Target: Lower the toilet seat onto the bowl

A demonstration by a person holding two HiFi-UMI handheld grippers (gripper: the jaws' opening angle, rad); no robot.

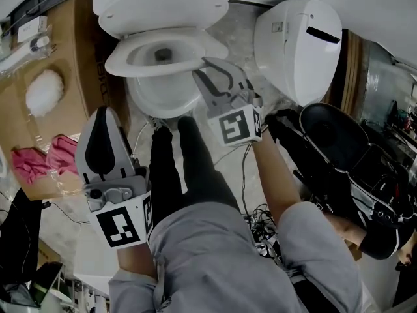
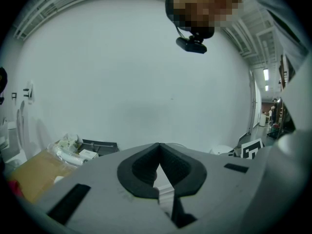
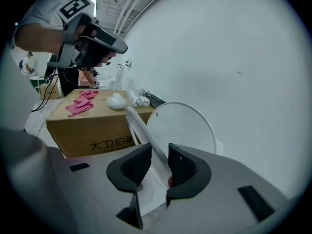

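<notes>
left gripper point(image 1: 105, 113) at 8 o'clock in head view, jaws closed, empty | toilet seat point(image 1: 120, 62) at 12 o'clock, tilted above bowl point(image 1: 163, 100), lid point(image 1: 163, 8) upright behind | right gripper point(image 1: 215, 70) at seat's 4 o'clock rim, jaws clamped on that rim

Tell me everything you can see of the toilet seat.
The toilet seat is a glossy white oval ring with an open middle, plastic by the look of it. It is not down: it stands tilted, between the raised lid behind it and the bowl below, with its front edge lifted off the bowl. The right tongs are closed on that front edge, with one pad on each face. Nothing else is seen touching it.
</notes>
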